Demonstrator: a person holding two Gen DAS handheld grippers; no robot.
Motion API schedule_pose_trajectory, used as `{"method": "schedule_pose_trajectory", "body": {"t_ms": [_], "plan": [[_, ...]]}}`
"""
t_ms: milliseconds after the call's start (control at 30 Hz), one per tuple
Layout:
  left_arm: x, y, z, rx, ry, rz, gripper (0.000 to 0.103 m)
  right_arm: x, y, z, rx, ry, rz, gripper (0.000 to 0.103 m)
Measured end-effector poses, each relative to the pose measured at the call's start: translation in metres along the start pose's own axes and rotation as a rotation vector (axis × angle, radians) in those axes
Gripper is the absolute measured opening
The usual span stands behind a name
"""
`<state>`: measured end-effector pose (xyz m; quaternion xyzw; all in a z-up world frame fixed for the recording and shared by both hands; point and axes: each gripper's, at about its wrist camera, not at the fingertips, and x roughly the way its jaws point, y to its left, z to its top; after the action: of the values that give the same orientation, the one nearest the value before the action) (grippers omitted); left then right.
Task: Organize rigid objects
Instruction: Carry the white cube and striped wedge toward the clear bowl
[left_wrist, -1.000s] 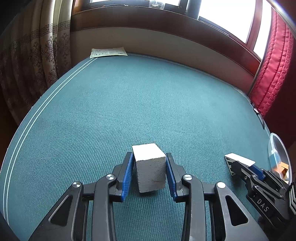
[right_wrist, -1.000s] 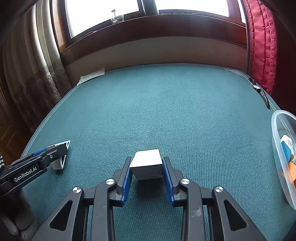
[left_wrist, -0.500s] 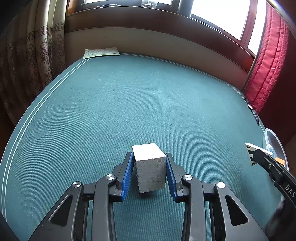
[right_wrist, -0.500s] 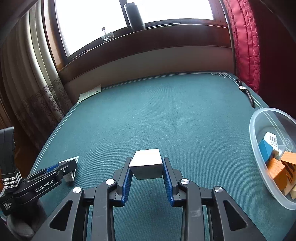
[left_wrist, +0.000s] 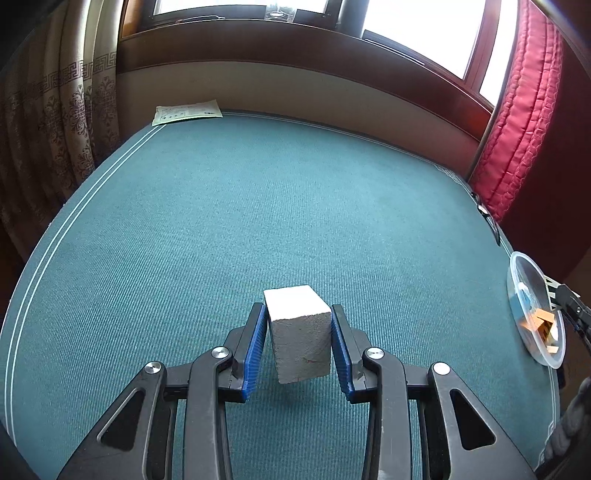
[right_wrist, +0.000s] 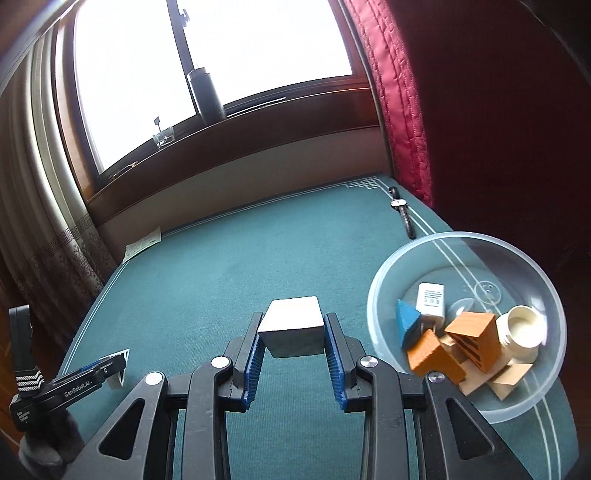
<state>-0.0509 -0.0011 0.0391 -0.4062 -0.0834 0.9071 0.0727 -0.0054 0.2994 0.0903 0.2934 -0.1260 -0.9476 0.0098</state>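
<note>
The right gripper (right_wrist: 291, 341) held a pale grey, rough foam-like block (right_wrist: 291, 330), its jaws clenched on two flat sides, above the green desk (right_wrist: 229, 280) beside the clear plastic bowl (right_wrist: 388, 280). The left gripper (left_wrist: 298, 341) grasped a similar white block (left_wrist: 301, 339) likewise; both seemed light, stiff and not slippery.

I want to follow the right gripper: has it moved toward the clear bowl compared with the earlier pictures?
Yes. The right gripper, holding its white block, has swung toward the clear bowl, now beside it, not at the view's edge.

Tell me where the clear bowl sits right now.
In the right wrist view the clear bowl rests on the green table's right edge, just right of the right gripper, near the wristwatch.
</note>
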Motion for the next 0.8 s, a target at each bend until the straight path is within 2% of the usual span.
{"method": "schedule_pose_trajectory", "body": {"t_ms": [133, 400, 800], "plan": [[-0.001, -0.005, 0.001, 0.004, 0.003, 0.003, 0.035, -0.007, -0.023, 0.005, 0.043, -0.028, -0.06, 0.033], [-0.001, -0.038, -0.001, 0.064, 0.008, -0.026, 0.035, -0.016, -0.073, 0.01, 0.134, -0.061, -0.161, 0.033], [0.0, -0.094, 0.0, 0.157, 0.012, -0.074, 0.035, -0.007, -0.129, 0.018, 0.219, -0.065, -0.238, 0.034]]}}
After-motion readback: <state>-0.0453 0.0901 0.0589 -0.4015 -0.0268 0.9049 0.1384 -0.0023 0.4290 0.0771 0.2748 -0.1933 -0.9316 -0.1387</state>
